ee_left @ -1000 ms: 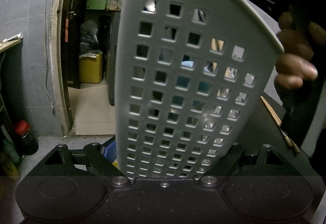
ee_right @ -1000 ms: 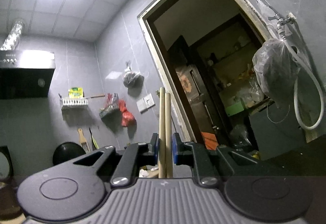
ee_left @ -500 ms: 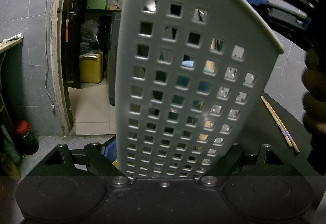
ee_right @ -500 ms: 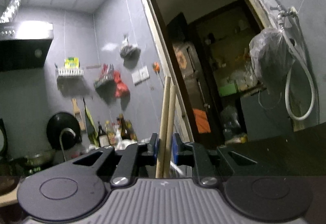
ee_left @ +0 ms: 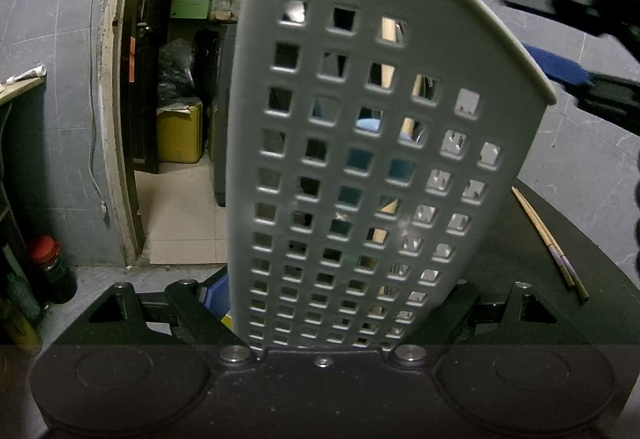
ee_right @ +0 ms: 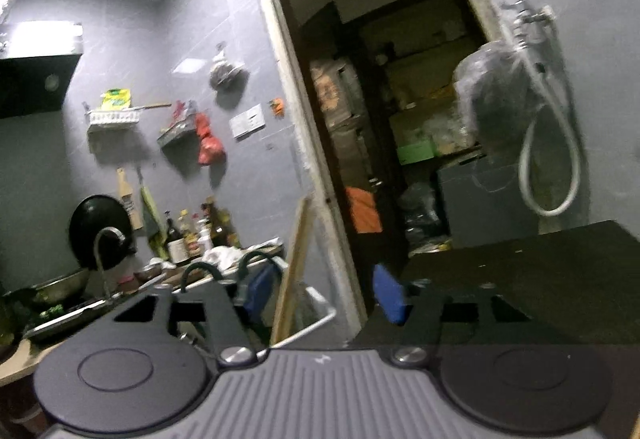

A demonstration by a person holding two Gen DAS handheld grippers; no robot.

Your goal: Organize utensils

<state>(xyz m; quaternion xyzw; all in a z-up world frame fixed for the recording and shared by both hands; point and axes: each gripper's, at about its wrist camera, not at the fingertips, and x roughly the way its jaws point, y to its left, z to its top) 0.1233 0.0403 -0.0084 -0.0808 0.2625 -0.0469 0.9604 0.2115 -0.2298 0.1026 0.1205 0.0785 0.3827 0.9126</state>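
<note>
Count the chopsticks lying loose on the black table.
2: chopsticks side by side on the black table, right of the grey perforated holder. More wooden sticks show through its holes; it may hide others.

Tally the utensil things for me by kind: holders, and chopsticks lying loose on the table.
Grey perforated holder: 1
Loose chopsticks on the dark table: 2
Total: 3
Wooden sticks inside the holder show only in bits through its holes, so they are not counted.
</note>
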